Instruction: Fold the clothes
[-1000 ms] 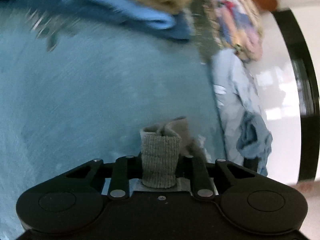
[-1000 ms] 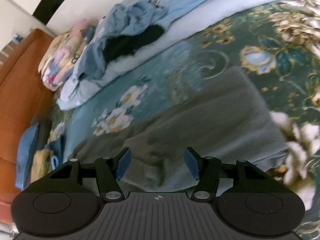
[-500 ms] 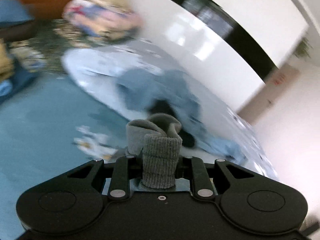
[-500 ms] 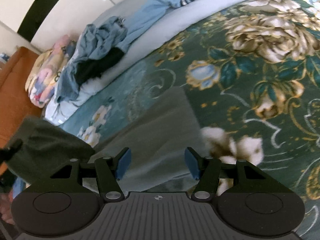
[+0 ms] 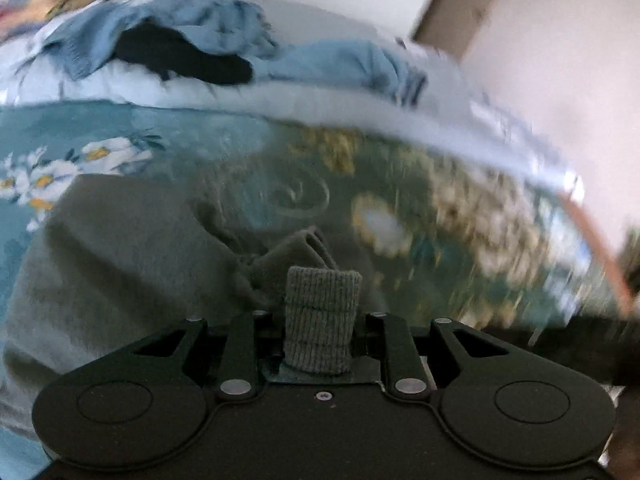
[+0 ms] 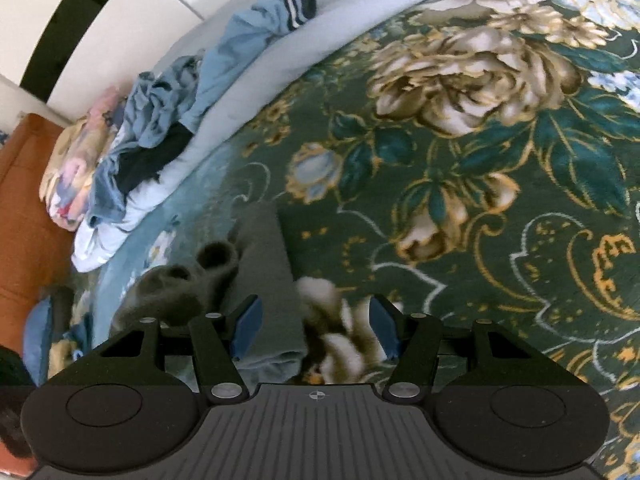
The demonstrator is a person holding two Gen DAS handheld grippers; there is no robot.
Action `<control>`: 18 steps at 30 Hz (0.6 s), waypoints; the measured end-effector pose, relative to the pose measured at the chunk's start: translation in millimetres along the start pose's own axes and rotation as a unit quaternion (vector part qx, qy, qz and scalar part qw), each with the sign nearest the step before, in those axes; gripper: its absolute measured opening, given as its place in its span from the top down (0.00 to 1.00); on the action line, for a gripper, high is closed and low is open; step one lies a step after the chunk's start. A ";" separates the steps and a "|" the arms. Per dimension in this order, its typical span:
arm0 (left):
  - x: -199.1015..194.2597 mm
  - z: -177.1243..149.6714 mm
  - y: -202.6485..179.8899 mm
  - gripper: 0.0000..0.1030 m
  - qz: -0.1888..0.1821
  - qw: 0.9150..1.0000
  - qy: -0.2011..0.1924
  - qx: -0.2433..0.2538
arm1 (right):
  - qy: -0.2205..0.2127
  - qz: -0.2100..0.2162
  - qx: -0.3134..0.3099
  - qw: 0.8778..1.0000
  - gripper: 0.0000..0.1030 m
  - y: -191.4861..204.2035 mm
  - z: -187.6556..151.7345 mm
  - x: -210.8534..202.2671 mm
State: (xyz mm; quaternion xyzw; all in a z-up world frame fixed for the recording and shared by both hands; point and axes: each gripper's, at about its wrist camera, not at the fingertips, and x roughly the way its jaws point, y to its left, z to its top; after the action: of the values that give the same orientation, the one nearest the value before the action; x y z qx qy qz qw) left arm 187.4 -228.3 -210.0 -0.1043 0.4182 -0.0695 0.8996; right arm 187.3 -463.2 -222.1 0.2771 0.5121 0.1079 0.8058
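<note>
Over floral bedspread (image 6: 460,128): grey sweater (image 5: 120,272) cuff (image 5: 320,316), clamped in left gripper (image 5: 322,332), now swung from beside far laundry pile (image 5: 192,44) back across sweater body, suggesting sleeve fold underway; right gripper (image 6: 314,332) released, at sweater's right edge.

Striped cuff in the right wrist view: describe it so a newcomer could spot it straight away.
Start at the pale blue quilt running along the far edge of the floral bedspread. On it lies a heap of blue clothes; follow the long blue sleeve away from the heap. The cuff caps its end, the only dark band with white stripes.
</note>
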 end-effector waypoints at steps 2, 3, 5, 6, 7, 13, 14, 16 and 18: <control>3.3 -7.9 -10.5 0.77 0.013 0.999 0.002 0.044 | 0.003 0.003 0.002 1.000 0.45 -3.1 1.9 1.9; 3.8 -8.4 -13.0 0.74 0.014 0.998 0.002 0.055 | 0.005 0.008 0.002 1.000 0.45 -2.9 2.8 2.9; 3.6 -6.0 -13.6 0.66 0.010 0.998 0.001 0.063 | 0.009 0.018 -0.006 1.000 0.45 1.1 5.0 6.0; -0.2 -3.1 -11.1 0.65 0.003 0.999 0.001 0.053 | 0.011 0.023 -0.011 1.000 0.45 4.2 6.2 7.6; -5.4 0.2 -8.2 0.60 -0.005 0.999 0.002 0.040 | 0.014 0.030 -0.018 0.999 0.45 8.5 7.7 9.1; -50.3 15.4 35.8 0.37 -0.034 0.997 -0.018 -0.066 | 0.028 0.078 -0.058 0.995 0.45 38.9 17.0 15.3; -58.0 16.7 44.8 0.36 -0.031 0.996 -0.022 -0.080 | 0.033 0.083 -0.063 0.994 0.45 43.8 17.8 17.2; -73.5 19.2 62.8 0.36 -0.025 0.993 -0.031 -0.107 | 0.042 0.092 -0.074 0.992 0.45 53.4 18.9 21.6; -87.5 19.6 84.7 0.34 -0.009 0.990 -0.037 -0.139 | 0.057 0.096 -0.093 0.989 0.45 62.7 17.5 29.0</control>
State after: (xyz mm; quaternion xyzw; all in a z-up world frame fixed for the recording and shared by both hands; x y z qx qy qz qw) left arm 149.7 -125.1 -154.0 -0.2347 0.3892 -0.0145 0.8906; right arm 222.8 -404.2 -203.7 0.2425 0.5160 0.2476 0.7833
